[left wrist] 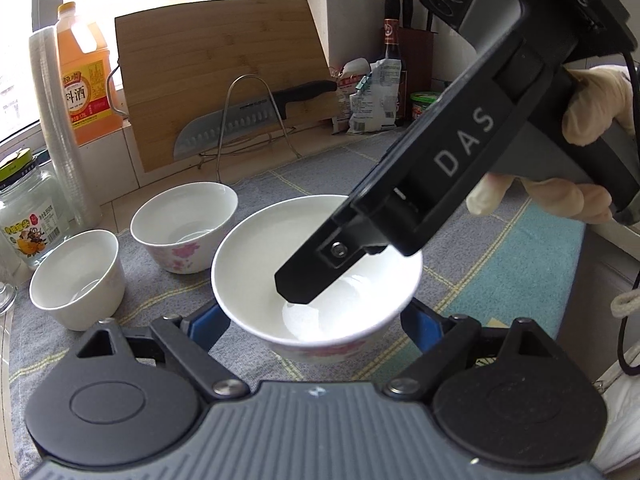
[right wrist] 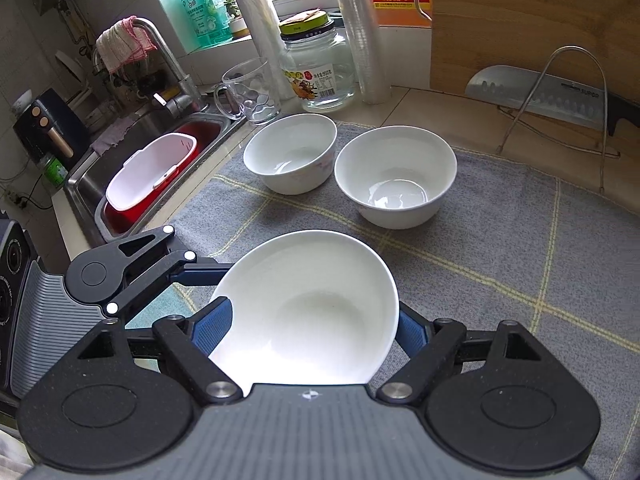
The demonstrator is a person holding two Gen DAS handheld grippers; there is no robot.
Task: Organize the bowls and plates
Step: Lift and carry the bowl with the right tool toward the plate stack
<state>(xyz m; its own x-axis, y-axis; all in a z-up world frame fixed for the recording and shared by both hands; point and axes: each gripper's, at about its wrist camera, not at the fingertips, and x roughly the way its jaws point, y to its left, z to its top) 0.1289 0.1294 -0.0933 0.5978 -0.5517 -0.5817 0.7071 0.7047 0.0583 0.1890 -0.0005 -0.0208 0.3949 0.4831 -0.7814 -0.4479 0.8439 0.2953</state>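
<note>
A white bowl with pink flowers (left wrist: 256, 264) sits between the blue pads of my left gripper (left wrist: 314, 326), which press its lower wall on both sides. My right gripper (left wrist: 304, 280), held by a gloved hand (left wrist: 592, 104), comes in from the upper right, and one black finger dips inside the bowl. In the right wrist view the same bowl (right wrist: 312, 308) fills the gap of my right gripper (right wrist: 312, 326); whether those pads press it is unclear. The left gripper's finger (right wrist: 200, 270) reaches the bowl's left side. Two more white bowls (right wrist: 290, 156) (right wrist: 394, 176) stand on the grey checked cloth (right wrist: 500, 240).
A cutting board (left wrist: 216, 80) and a knife on a wire rack (left wrist: 248, 120) stand behind the cloth. A glass jar (left wrist: 28, 216), a stack of plastic cups and an orange bottle line the left. A glass mug (right wrist: 252, 92) and a sink with a red-and-white basin (right wrist: 152, 172) lie beyond the bowls.
</note>
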